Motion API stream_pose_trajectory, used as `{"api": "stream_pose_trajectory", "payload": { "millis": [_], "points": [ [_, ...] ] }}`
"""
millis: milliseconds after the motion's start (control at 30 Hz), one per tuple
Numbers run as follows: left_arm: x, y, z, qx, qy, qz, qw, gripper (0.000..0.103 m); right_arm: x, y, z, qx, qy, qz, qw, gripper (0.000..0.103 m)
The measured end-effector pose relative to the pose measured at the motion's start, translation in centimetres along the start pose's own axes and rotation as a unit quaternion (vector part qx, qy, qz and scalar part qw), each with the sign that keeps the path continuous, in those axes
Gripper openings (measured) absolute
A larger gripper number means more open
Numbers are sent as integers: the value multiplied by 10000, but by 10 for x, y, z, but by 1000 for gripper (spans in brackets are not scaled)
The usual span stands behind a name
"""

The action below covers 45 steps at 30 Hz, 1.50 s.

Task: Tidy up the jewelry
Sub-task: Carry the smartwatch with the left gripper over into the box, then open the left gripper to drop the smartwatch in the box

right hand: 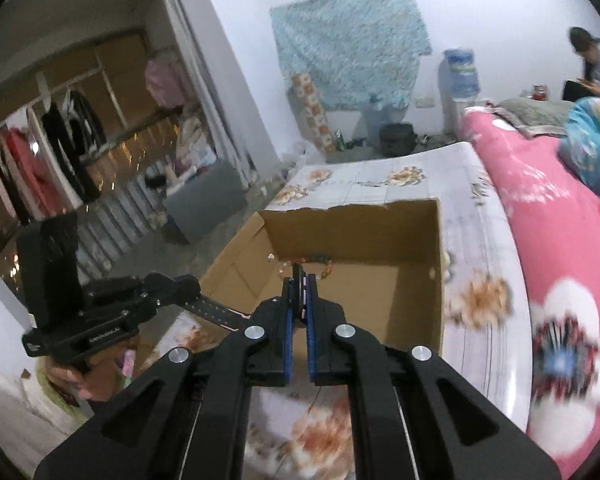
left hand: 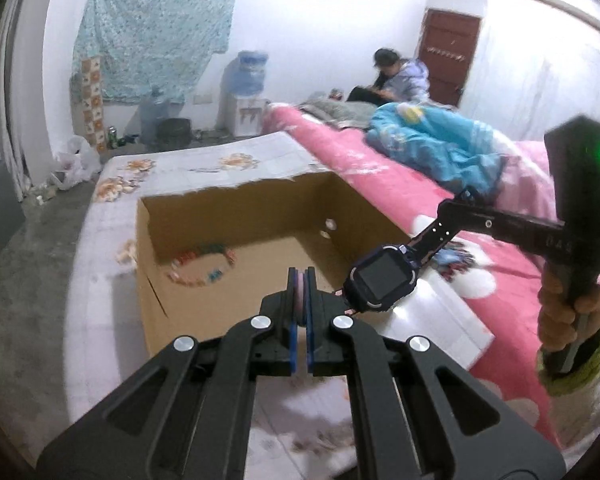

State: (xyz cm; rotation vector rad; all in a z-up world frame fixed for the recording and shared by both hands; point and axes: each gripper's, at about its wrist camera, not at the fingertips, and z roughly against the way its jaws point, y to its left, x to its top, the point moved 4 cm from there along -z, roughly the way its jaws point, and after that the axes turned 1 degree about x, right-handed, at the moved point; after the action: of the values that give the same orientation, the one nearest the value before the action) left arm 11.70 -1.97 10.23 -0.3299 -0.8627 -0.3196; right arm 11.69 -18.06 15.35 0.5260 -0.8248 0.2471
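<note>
So the watch (left hand: 374, 280) is a chunky kids-style smartwatch: squarish black case with purple trim, dark blank screen, and a black strap (left hand: 436, 236) with a row of holes and a pinkish edge. It hangs in the air over the near right rim of the cardboard box (left hand: 235, 208), face tilted up, strung between the two grippers.

The left gripper (left hand: 301, 280) has its jaws squeezed almost fully together on a thin pink-edged bit of the band, just left of the case. The right gripper (right hand: 300, 284) is clamped nearly shut too, on something dark with a pink edge. In the left wrist view its tips pinch the far end of the holed strap, up and to the right of the box. A hand (left hand: 572, 308) in a green cuff grips its handle.

Down in the box, on the bottom toward the far left corner, lies a ring-shaped bracelet (left hand: 199, 268) of multicoloured beads. It's too blurry to say more.

The box is open-topped with a ragged back edge, and sits on a white flower-print cover (left hand: 203, 168). To the right of the box there's a pink blanket (left hand: 380, 168) with white flowers. Way behind the box a person (left hand: 400, 76) sits by a dark red door.
</note>
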Motion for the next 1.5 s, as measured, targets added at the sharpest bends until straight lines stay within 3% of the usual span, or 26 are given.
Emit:
{"api": "stream_pose_trajectory", "payload": {
  "millis": [133, 233, 367, 467, 567, 700, 767, 800, 1000, 1133, 1267, 1367, 1500],
  "points": [
    [24, 31, -60, 163, 922, 293, 9952, 2, 29, -15, -66, -164, 879, 30, 9960, 6],
    [31, 57, -115, 229, 1700, 599, 9834, 2, 36, -26, -119, -544, 1520, 259, 9865, 6],
    [26, 69, -160, 296, 2335, 678, 9695, 2, 38, -32, -161, -921, 1954, 624, 9744, 6],
    [16, 79, -188, 341, 2821, 927, 9543, 2, 40, -45, -189, -1052, 2268, 666, 9659, 6],
    [10, 88, -199, 299, 3079, 1219, 9431, 6, 40, -57, -202, -1263, 2423, 623, 9599, 7],
    [12, 92, -196, 305, 2976, 1302, 9453, 22, 42, -71, -203, -1414, 2391, 575, 9589, 10],
    [13, 92, -192, 288, 2897, 1331, 9474, 23, 45, -74, -201, -1444, 2326, 551, 9602, 28],
    [14, 92, -190, 295, 2848, 1339, 9487, 24, 48, -76, -198, -1466, 2254, 535, 9617, 31],
    [24, 94, -175, 296, 2523, 1407, 9569, 35, 64, -77, -180, -1400, 1813, 563, 9718, 36],
    [39, 85, -141, 173, 1911, 1259, 9733, 48, 76, -68, -149, -1199, 1347, 518, 9822, 36],
    [48, 76, -88, -69, 1152, 1052, 9877, 68, 82, -58, -96, -948, 714, 366, 9923, 48],
    [43, 72, -37, -291, 573, 911, 9938, 80, 76, -48, -46, -813, 189, 241, 9962, 55],
    [16, 70, 23, -362, -2, 705, 9969, 87, 46, -37, 22, -699, -476, 74, 9964, 70]
  ]
}}
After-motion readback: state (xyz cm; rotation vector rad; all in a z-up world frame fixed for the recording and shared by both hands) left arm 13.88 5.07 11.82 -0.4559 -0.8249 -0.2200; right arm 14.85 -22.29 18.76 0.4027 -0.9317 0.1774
